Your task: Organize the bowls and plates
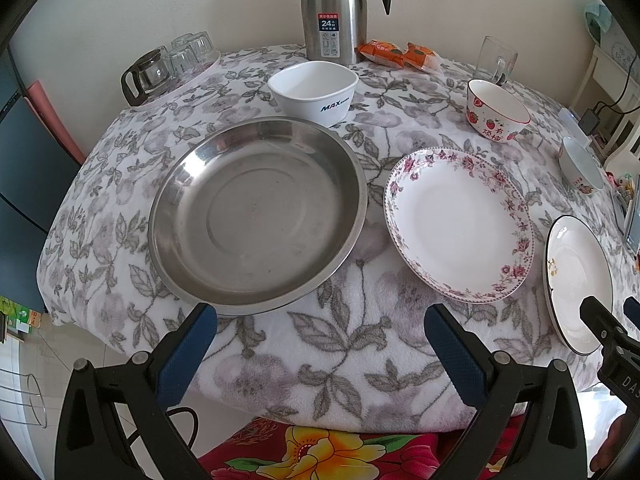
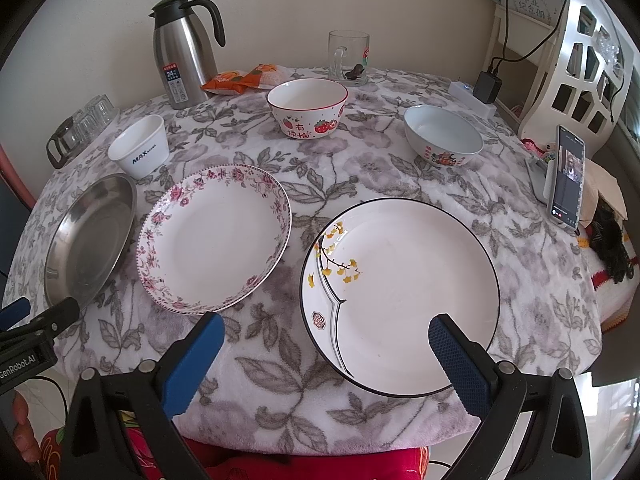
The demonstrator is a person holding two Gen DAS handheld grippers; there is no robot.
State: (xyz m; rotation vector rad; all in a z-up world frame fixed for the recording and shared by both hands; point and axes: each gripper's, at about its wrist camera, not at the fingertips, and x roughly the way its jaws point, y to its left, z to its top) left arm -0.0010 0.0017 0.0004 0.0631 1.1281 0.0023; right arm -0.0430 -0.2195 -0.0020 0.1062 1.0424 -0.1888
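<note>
Both grippers hang at the near edge of the table (image 1: 360, 360), fingers spread wide and holding nothing. Just ahead of the left gripper (image 1: 320, 344), nearest its left finger, lies the steel pan (image 1: 256, 216); the floral plate (image 1: 460, 224) sits ahead of its right finger, apart from the pan. The right gripper (image 2: 326, 350) has its right finger over the near rim of the ginkgo plate (image 2: 400, 296), while the floral plate lies just beyond its left finger. Farther out stand three bowls: the white bowl (image 2: 140, 152) behind the pan, the strawberry bowl (image 2: 306, 108) mid-table, the pale bowl (image 2: 442, 136) to its right. A flask (image 2: 184, 52) and mug (image 2: 348, 56) stand at the back.
</note>
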